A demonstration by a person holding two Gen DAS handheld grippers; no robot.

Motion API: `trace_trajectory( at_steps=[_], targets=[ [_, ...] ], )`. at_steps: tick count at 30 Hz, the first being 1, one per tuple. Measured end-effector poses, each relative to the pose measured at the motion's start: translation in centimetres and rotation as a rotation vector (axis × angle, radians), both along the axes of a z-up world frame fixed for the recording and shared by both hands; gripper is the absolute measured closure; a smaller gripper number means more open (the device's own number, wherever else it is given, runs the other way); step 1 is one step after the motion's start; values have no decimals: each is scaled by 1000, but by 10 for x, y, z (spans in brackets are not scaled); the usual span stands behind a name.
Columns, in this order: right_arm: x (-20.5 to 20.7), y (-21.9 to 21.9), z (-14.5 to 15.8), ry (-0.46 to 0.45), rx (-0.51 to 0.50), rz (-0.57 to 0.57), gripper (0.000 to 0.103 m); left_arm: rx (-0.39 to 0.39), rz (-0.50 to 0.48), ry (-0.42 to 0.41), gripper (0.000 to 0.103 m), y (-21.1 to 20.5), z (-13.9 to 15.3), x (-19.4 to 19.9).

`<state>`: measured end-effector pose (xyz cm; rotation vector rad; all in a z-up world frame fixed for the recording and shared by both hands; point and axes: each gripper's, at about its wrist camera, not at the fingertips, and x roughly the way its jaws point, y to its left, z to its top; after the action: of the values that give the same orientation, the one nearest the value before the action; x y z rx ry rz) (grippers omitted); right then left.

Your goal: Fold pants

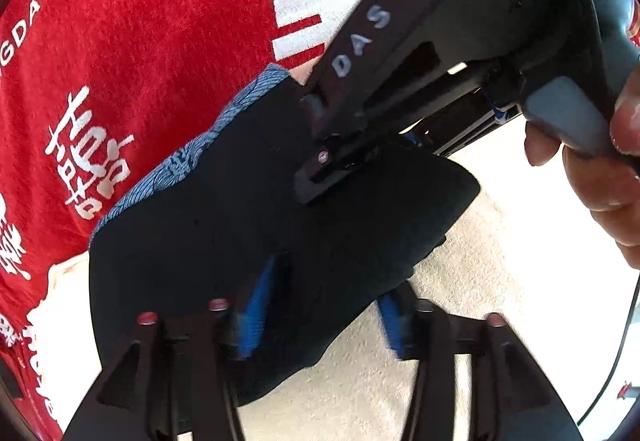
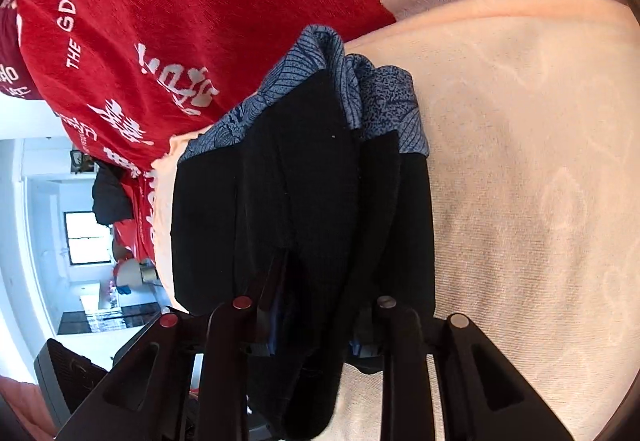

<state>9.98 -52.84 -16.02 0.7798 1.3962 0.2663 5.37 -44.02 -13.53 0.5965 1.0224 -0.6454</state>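
Pants (image 2: 304,201) mid-frame: soft, floppy; grip folded edge. Left gripper (image 1: 320,317) jaws apart; right gripper (image 2: 312,325) can't tell.

Bright daylight, pale blanket (image 2: 540,201) glaring, slight motion blur, fisheye-warped dark corners

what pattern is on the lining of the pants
Blue-grey leaf print lining on black pants; clearest in the right wrist view.

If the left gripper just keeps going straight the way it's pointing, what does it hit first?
Most likely the black pants: the fabric already lies between the left gripper's blue pads, jaws apart. The cream blanket seems to lie underneath, though depth is unclear.
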Motion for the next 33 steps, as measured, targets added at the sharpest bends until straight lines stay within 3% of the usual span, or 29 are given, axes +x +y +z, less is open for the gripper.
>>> trace_trajectory(
  at_steps=[6,11,15,16,20,22,24,27,33],
  targets=[
    [1,8,10,0,-66,6,73,-37,0,71,38,21,17,-1],
    [-4,24,22,-7,-185,7,68,-63,30,102,38,43,33,1],
    [-12,27,30,18,-313,21,47,-72,113,132,38,64,36,16],
    [-16,29,30,37,-372,24,45,-69,142,142,38,70,36,21],
    [-32,24,32,54,-395,-13,43,-55,228,161,38,98,33,39],
    [-39,24,33,72,-438,-38,33,-59,268,165,38,114,35,45],
    [-44,25,32,88,-471,-57,29,-56,290,164,38,127,35,53],
    [-50,34,29,103,-558,-47,27,-49,320,165,38,144,39,58],
    [-60,42,40,142,-634,-117,27,-56,351,209,38,181,43,71]
  ],
)
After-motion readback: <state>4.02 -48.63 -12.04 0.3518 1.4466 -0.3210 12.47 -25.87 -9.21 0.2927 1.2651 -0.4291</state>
